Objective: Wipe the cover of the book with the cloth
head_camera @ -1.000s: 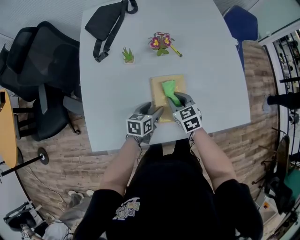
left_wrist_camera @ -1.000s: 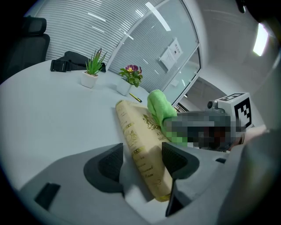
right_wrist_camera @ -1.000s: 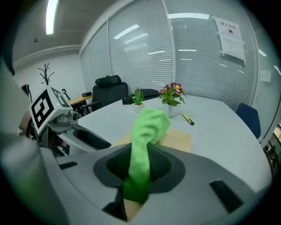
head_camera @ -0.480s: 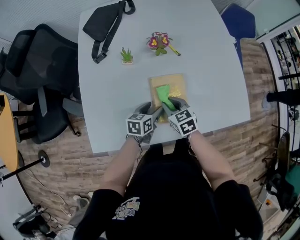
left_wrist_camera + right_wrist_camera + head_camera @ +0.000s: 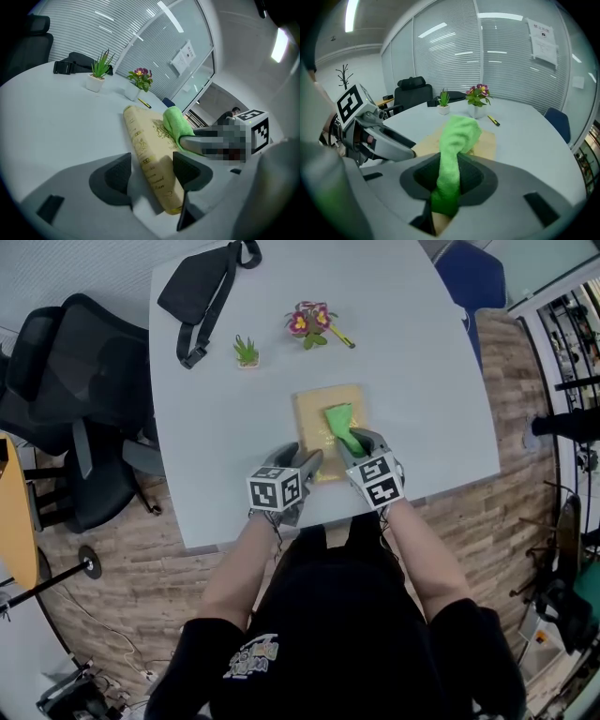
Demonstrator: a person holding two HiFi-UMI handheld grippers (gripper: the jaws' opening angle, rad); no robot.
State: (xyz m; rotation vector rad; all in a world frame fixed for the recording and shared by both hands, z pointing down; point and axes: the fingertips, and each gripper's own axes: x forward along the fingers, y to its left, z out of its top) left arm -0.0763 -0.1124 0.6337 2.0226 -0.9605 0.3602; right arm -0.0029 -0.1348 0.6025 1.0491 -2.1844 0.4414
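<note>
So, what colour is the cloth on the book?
Cloth: bright green; right gripper view shows best.

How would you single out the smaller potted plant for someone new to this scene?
On the grey table, look beyond the tan book. Between the black bag and the pink-flowered plant stands the smaller potted plant: spiky green leaves, no blooms, white pot.

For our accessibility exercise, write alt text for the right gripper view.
The right hand-held gripper is shut on a bright green cloth draped onto a tan hardcover book on a pale grey table; a spiky potted plant and a flowering potted plant stand beyond.
</note>
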